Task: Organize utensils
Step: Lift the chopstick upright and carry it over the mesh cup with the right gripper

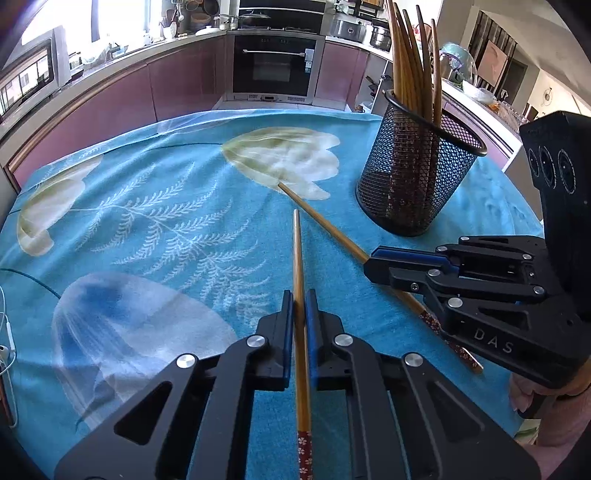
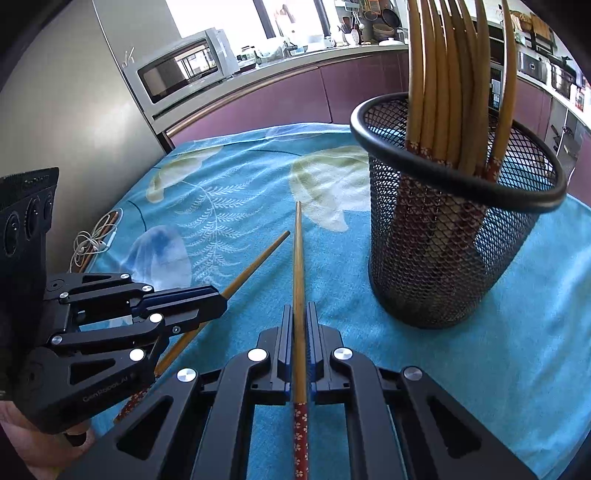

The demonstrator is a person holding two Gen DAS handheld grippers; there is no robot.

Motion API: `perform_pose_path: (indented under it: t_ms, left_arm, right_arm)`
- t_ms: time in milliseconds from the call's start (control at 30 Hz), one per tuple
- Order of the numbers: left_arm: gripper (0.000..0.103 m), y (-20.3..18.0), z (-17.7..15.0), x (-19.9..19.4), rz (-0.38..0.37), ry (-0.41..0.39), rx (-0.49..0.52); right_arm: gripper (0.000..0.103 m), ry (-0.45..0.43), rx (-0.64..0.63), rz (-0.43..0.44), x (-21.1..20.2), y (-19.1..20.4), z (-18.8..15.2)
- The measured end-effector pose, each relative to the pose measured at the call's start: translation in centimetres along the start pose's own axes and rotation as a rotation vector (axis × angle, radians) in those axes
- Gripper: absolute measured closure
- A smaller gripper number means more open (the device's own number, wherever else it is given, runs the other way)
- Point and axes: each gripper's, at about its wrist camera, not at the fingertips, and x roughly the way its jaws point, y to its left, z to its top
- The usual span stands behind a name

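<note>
- A home kitchen.
- A built-in oven (image 1: pixel 275 64) sits under a hob with a lidded pot (image 1: pixel 255 16) on it.
- Purple cabinets (image 1: pixel 110 99) run under a long curved counter (image 2: pixel 280 70) beneath bright windows.
- A microwave (image 2: pixel 181 68) stands on the counter, beside a tall steel fridge (image 2: pixel 66 96).
- Steel pots (image 1: pixel 380 35), bowls and jars crowd the counter ends.
- The desk wears a blue flowered cloth (image 1: pixel 166 221), like a family dining table.
- A mesh cup (image 2: pixel 454 236) on it holds bamboo chopsticks (image 2: pixel 447 74).
- White earphones (image 2: pixel 92 243) lie at the cloth's edge.
</note>
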Motion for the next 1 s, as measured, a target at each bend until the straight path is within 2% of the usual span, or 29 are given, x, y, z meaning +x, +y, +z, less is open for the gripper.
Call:
perform_pose_path:
  t_ms: [433,533,767,1000]
  left_arm:
    - [0.096,0.1,0.5,-2.9,-0.061,-0.053,-0.014]
    - [0.096,0.0,0.9,-4.1,-0.114,-0.07,-0.022]
    - [0.096,-0.1,2.4,-7.8,-0.21,-0.156,-0.027]
    - [0.096,-0.2,3.7,-10.9,-0.259,-0.237,-0.036]
  right_arm:
    - [0.097,-0.079,0.014,0.086,-3.4,0.3,-0.5]
    - [0.097,-0.111,0.028,0.111,-4.7,0.1,-0.4]
    - [0.097,-0.209,0.022,0.106,-8.3,-0.3,0.0]
    - [0.097,-0.278,0.024,0.104,-10.7,-0.7,0.7]
